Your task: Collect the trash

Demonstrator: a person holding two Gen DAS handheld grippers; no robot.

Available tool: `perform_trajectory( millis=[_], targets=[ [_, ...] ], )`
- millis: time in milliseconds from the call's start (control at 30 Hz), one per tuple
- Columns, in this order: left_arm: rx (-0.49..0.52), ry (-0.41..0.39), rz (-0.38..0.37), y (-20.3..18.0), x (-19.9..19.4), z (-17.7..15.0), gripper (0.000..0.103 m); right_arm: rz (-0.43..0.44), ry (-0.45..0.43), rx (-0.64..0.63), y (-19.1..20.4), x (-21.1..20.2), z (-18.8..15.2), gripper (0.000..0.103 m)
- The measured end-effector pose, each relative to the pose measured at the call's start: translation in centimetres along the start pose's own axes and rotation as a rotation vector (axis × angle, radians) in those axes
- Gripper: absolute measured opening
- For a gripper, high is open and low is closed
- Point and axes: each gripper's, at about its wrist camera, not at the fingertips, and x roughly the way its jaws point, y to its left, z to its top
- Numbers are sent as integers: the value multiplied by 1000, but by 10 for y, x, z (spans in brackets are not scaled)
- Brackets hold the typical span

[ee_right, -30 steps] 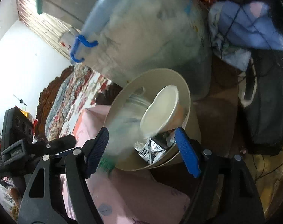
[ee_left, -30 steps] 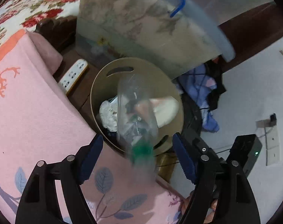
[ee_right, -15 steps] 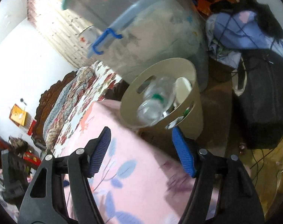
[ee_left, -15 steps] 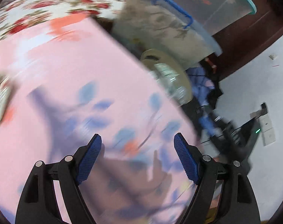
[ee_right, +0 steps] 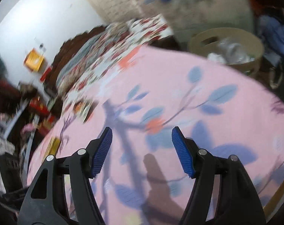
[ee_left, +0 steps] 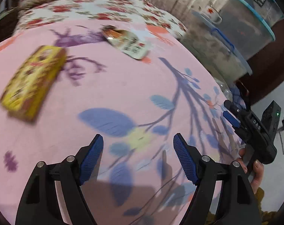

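My left gripper (ee_left: 138,153) is open and empty above the pink bedspread (ee_left: 104,93). A yellow box (ee_left: 32,82) lies on the bed at the far left, and a crumpled white and orange wrapper (ee_left: 128,44) lies further back. My right gripper (ee_right: 142,148) is open and empty over the same bedspread (ee_right: 198,112); it also shows at the right edge of the left wrist view (ee_left: 233,117). The beige bin (ee_right: 226,46) stands past the bed's far right edge with a clear bottle (ee_right: 231,49) and other trash inside. The yellow box (ee_right: 53,148) and the wrapper (ee_right: 83,108) show at the left, blurred.
Large lidded plastic tubs (ee_left: 226,43) stand beyond the bed beside the bin. A floral quilt (ee_left: 97,13) covers the far part of the bed. Cluttered items (ee_right: 39,108) sit at the bed's left side. Clothes (ee_right: 273,28) lie right of the bin.
The clear bottle left my left gripper and landed in the bin. Both grippers then swung back from the bin over the bed, left one toward the yellow box and wrapper.
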Motion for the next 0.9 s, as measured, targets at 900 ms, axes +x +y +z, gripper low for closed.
perform_trajectory(
  millis=[900],
  targets=[
    [32,-111,14,10,-14,-28,94,2,94,-123,63,20,-42,99]
  ],
)
